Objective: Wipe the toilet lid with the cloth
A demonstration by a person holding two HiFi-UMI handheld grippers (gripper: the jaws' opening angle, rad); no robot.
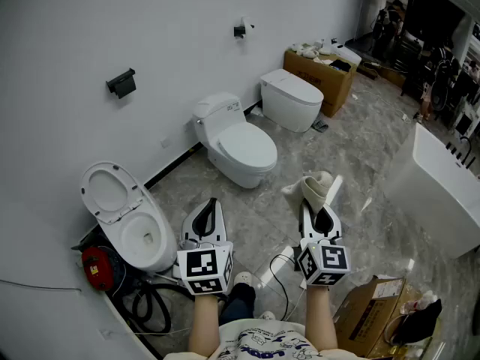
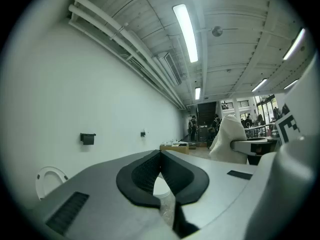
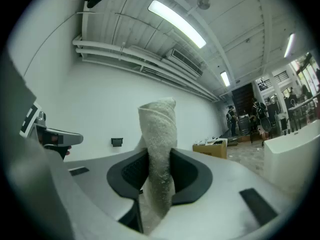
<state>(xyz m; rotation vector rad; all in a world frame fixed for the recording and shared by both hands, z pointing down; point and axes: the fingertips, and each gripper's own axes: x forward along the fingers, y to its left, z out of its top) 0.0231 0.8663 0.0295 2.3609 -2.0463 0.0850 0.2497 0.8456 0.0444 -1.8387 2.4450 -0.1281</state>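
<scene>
My right gripper [image 1: 320,205] has its jaws pinching the cloth [image 1: 316,185]. The left gripper [image 1: 212,204] has its jaws pressed together, empty, near the closed toilet [image 1: 241,145].

This looks like a bathroom-fittings showroom or test hall inside an industrial building. Three toilets [image 1: 236,145] stand in a row, unenclosed, along one long white wall [image 1: 112,28], with a freestanding bathtub [image 1: 439,193] opposite on a marble-look floor [image 1: 360,148]. Cardboard boxes [image 1: 319,73] sit about. Overhead run bare pipes [image 2: 125,39] and strip lights [image 2: 186,31].
</scene>
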